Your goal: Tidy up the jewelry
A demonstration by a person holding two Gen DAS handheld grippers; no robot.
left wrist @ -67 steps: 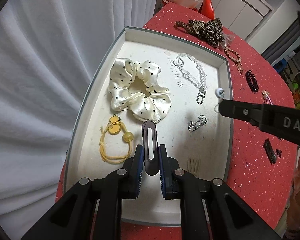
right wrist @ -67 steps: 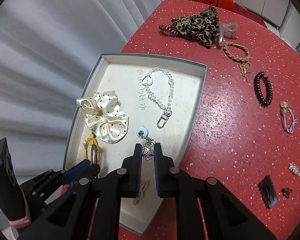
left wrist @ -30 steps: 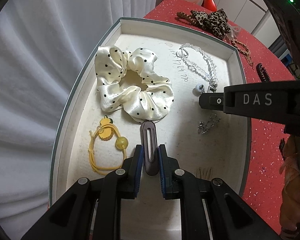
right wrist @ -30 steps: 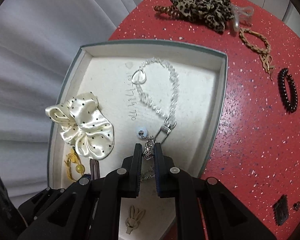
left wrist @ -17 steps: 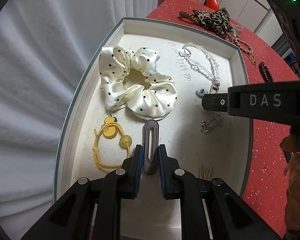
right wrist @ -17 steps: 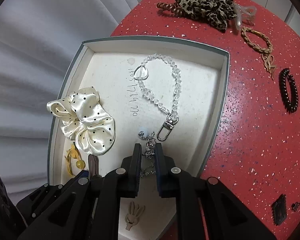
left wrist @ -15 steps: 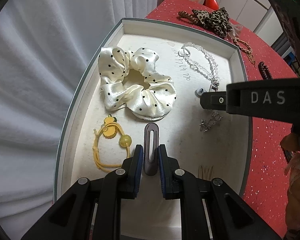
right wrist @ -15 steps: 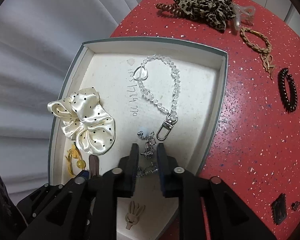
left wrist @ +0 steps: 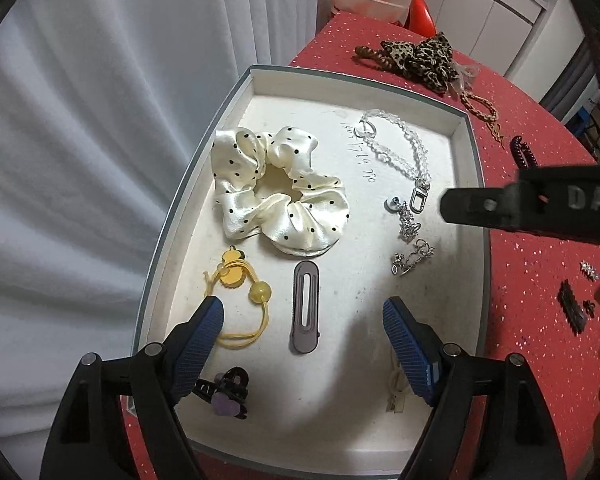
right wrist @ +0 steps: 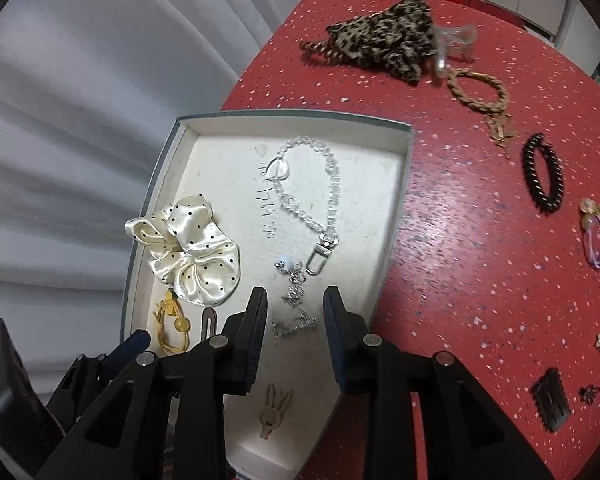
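A white tray [left wrist: 474,152] sits on the red table and also shows in the right wrist view [right wrist: 404,168]. My left gripper [left wrist: 303,314] is open over the tray's near part, with a grey hair clip [left wrist: 305,306] lying flat between its fingers. My right gripper [right wrist: 295,306] is open just above a silver charm chain [right wrist: 294,280], which lies on the tray floor and also shows in the left wrist view [left wrist: 408,220]. The tray also holds a cream dotted scrunchie [left wrist: 280,196], a yellow hair tie [left wrist: 240,300], a crystal bracelet [left wrist: 400,152] and a black-purple claw clip [left wrist: 224,394].
On the red table [right wrist: 480,240] outside the tray lie a leopard scrunchie [right wrist: 384,40], a braided bracelet [right wrist: 478,88], a black spiral tie [right wrist: 542,174], a purple hair tie [right wrist: 596,240], a black clip [right wrist: 550,400] and small studs. White curtain hangs to the left.
Both grippers have opened. The grey hair clip and the silver charm chain were let go and now lie on the tray floor. The right gripper has drawn back toward the tray's right edge.
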